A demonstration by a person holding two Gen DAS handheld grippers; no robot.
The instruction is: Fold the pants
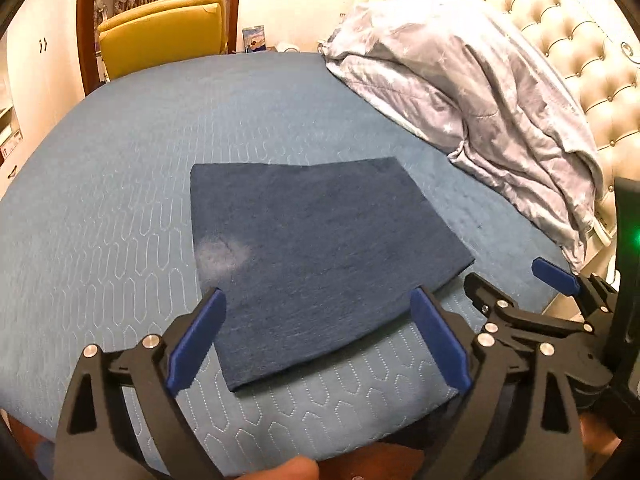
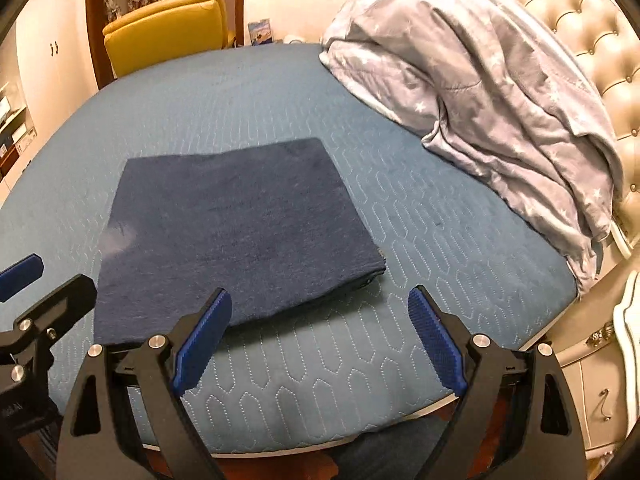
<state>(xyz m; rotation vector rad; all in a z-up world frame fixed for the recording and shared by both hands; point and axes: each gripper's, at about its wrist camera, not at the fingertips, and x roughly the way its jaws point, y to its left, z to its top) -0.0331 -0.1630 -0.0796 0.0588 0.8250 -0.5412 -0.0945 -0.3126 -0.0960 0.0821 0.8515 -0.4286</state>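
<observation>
pants [image 1: 320, 256]: folded into a flat dark-blue rectangle, lying on the bed [image 1: 120, 200] near its front edge
left gripper [image 1: 318, 338]: fingers spread, empty, above the fold
right gripper [image 2: 320, 338]: fingers released, holding nothing
advice: lift clear without snagging the cloth; press down any raised edge

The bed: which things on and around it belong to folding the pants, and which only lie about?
Belongs to the job:
- folded pants, flat on the blue bedcover
- left tool, open, empty
- right tool, open, empty

Only lying about:
- star-print duvet
- yellow chair
- tufted headboard
</observation>
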